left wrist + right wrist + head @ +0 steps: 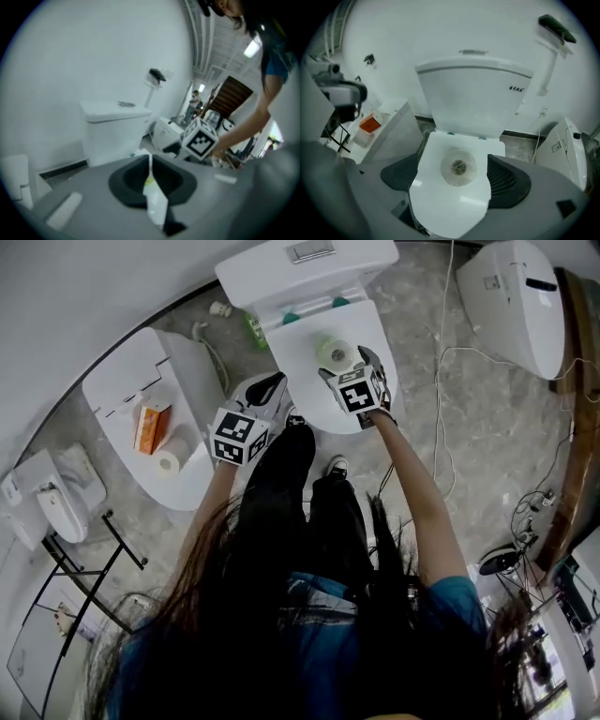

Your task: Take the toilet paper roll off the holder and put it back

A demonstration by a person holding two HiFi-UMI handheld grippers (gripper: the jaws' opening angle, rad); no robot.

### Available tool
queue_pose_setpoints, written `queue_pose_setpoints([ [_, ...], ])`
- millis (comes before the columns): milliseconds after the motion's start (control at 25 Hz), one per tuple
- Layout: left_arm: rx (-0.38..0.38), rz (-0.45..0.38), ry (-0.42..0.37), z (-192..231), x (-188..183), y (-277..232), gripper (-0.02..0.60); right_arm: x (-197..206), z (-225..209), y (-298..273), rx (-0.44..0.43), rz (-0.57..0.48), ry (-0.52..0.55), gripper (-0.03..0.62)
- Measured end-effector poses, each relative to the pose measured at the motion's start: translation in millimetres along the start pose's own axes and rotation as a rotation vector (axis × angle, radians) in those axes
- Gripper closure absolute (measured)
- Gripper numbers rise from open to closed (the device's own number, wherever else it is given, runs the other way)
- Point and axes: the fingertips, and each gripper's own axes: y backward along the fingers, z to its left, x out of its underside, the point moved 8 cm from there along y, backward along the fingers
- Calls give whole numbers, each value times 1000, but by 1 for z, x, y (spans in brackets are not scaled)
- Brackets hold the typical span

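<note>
Several white toilets (319, 277) stand on grey stone floor (469, 446); paper roll (335, 354) atop one.

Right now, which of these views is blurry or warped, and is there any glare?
Left gripper view: soft throughout, even the tank; a ceiling lamp glares at upper right. Right gripper view: sharper, the roll clear, straight lines bowed by the wide lens, corners black. Head view: sharpest, wall line curved, hair darkening the bottom.
</note>
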Motion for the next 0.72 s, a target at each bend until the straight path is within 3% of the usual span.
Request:
queue_pose_setpoints([
  [280,19,-24,-28,-52,-12,17,575,14,5,122,-80,-222,-127,151],
  [520,-1,-54,-15,-114,-15,36,575,49,10,208,-99,-381,-370,152],
  [600,-10,-67,-11,-133,-18,44,575,60,17,231,-111,-408,-387,154],
  [720,-22,-87,-23,-160,-24,58,575,72,27,264,-107,-434,-326,168],
])
